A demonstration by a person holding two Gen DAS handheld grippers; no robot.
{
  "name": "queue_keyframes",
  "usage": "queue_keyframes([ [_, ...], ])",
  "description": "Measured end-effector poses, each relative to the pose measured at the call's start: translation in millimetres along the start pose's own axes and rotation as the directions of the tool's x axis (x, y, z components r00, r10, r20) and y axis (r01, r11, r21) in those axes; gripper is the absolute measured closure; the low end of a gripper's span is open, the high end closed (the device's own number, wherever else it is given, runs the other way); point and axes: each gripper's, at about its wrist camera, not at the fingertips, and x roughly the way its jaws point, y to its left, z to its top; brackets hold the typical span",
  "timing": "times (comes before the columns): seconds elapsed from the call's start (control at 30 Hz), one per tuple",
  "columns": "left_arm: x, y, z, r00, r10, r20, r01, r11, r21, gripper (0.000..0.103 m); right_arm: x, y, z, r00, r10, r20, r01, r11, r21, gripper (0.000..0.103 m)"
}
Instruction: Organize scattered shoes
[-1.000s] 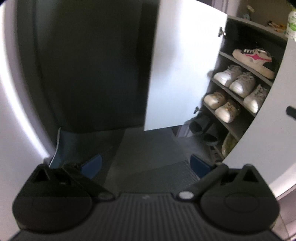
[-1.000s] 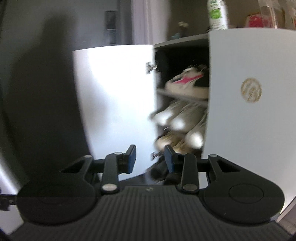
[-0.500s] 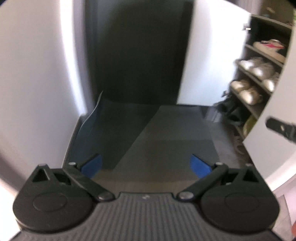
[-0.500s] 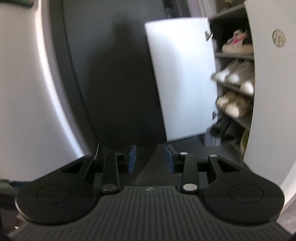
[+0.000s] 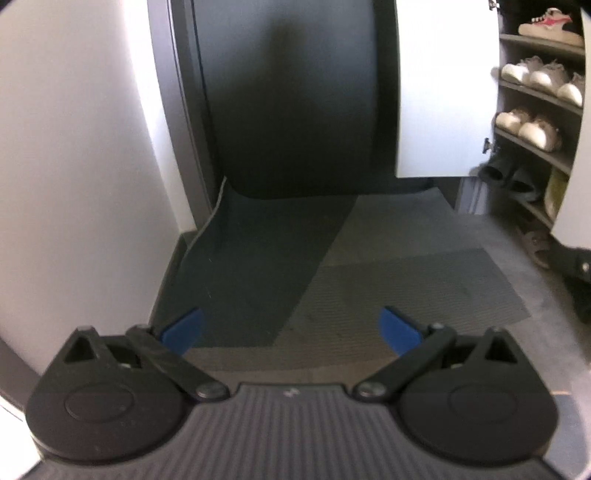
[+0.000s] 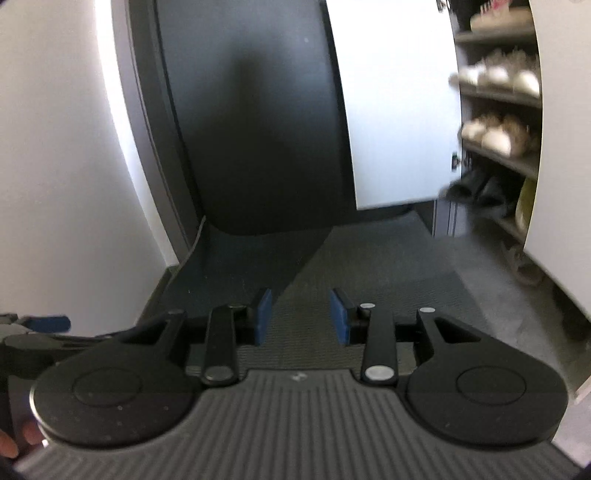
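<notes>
My left gripper (image 5: 291, 328) hangs open and wide over a dark ribbed floor mat (image 5: 388, 280), with nothing between its blue pads. My right gripper (image 6: 301, 318) is open by a narrow gap, empty, over the same mat (image 6: 369, 266). At the right stands an open shoe cabinet (image 5: 535, 96). Its shelves carry a white and pink sneaker (image 5: 550, 26), white sneakers (image 5: 535, 74), beige shoes (image 5: 528, 127) and black slippers (image 5: 504, 173). A brown sandal (image 5: 535, 247) lies on the floor beneath the cabinet, and it is blurred in the right wrist view (image 6: 524, 267).
The cabinet's white door (image 5: 443, 88) stands open across the back, in front of a dark door (image 5: 295, 92). A white wall (image 5: 81, 147) closes off the left. Grey floor (image 5: 535, 295) shows right of the mat. The near cabinet door (image 6: 561, 166) hangs at the right.
Both grippers have sunk toward the floor and tipped downward. The cabinet has slid to the upper right of each view, and more mat shows. Neither jaw gap has changed.
</notes>
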Motion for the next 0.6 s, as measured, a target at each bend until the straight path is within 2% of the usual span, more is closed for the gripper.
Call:
queue_keyframes([
  [0.1, 3.9, -3.4, 3.3, 0.999, 0.025, 0.042, -0.025, 1.0, -0.003, 0.0, 16.0, -5.2, -11.0, 1.0, -0.005, -0.005, 0.004, 1.0, -0.021, 0.065],
  [0.2, -2.5, -8.3, 12.5, 0.993, 0.064, 0.095, -0.062, 0.998, -0.03, 0.0, 19.1, -9.3, -5.9, 1.0, 0.022, -0.022, -0.022, 1.0, -0.018, 0.065],
  [0.33, -9.3, -12.4, 18.7, 0.994, 0.059, 0.09, -0.053, 0.996, -0.068, 0.0, 9.4, -5.3, 1.4, 1.0, 0.031, -0.004, -0.031, 0.999, -0.031, 0.064],
  [0.43, -10.3, -6.9, 15.1, 0.998, 0.029, 0.05, -0.023, 0.993, -0.115, 0.0, 5.1, -3.1, -2.5, 1.0, 0.025, 0.004, -0.025, 0.999, -0.034, 0.056],
  [0.53, -11.1, -6.2, 9.3, 0.995, 0.076, 0.057, -0.071, 0.994, -0.086, 0.0, 6.9, -0.7, -10.1, 1.0, 0.008, 0.003, -0.008, 0.999, -0.046, 0.044],
  [0.6, -11.2, -6.3, 6.3, 0.996, 0.081, 0.048, -0.077, 0.994, -0.076, 0.0, 10.6, 1.5, -13.3, 1.0, 0.005, -0.012, -0.006, 0.999, -0.035, 0.036],
])
